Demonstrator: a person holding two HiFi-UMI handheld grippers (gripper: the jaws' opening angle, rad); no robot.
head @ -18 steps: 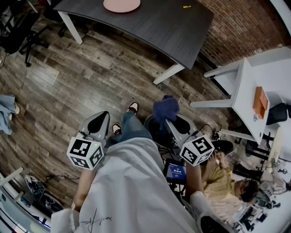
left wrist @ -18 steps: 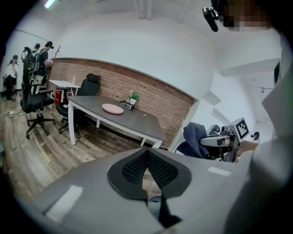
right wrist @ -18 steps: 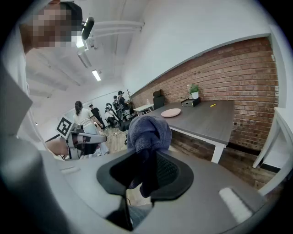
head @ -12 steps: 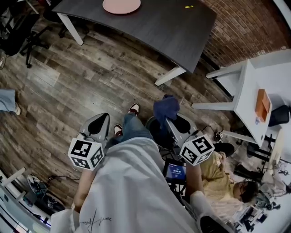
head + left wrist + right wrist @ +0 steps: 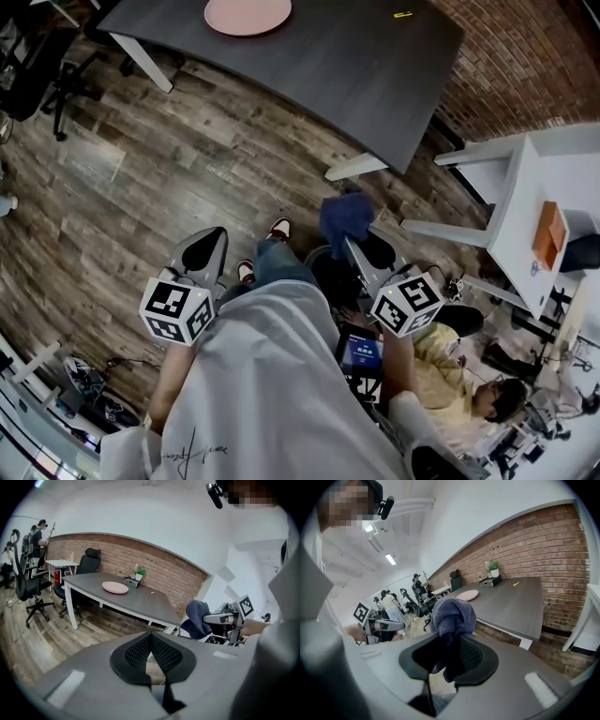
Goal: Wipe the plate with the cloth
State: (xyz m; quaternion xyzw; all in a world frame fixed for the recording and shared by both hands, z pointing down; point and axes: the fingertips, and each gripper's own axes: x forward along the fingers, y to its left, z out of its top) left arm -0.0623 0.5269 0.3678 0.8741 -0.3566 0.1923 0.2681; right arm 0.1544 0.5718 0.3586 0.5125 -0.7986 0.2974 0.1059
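Far left: black office chair (image 5: 37, 70) on wood floor (image 5: 122, 178). Left gripper (image 5: 212, 240) low over floor, in front of white shirt (image 5: 262, 394). Fingers pressed together, nothing between them. Black-and-white square markers on its cube, no letters. Cursive scrawl on shirt hem, not legible.

Pink plate (image 5: 247, 14) on dark grey table (image 5: 356, 66), well ahead of both grippers, nothing on it, nothing touching it. Small yellow item (image 5: 404, 14) on same table, right of plate and apart from it; any print too small to read. Small blue-lit screen (image 5: 361, 353) at waist, text too small to read.

Right gripper (image 5: 349, 246) clamped on bunched blue cloth (image 5: 344, 216). Cloth sticks up past fingertips, over floor, near table's closer edge, well apart from plate. Potted plant (image 5: 493, 568) at table's far end by brick wall (image 5: 553, 550).

Right side: white table (image 5: 562, 178) with orange box (image 5: 549, 234); label on box unreadable. Seated person in yellow top (image 5: 450, 370) at lower right.
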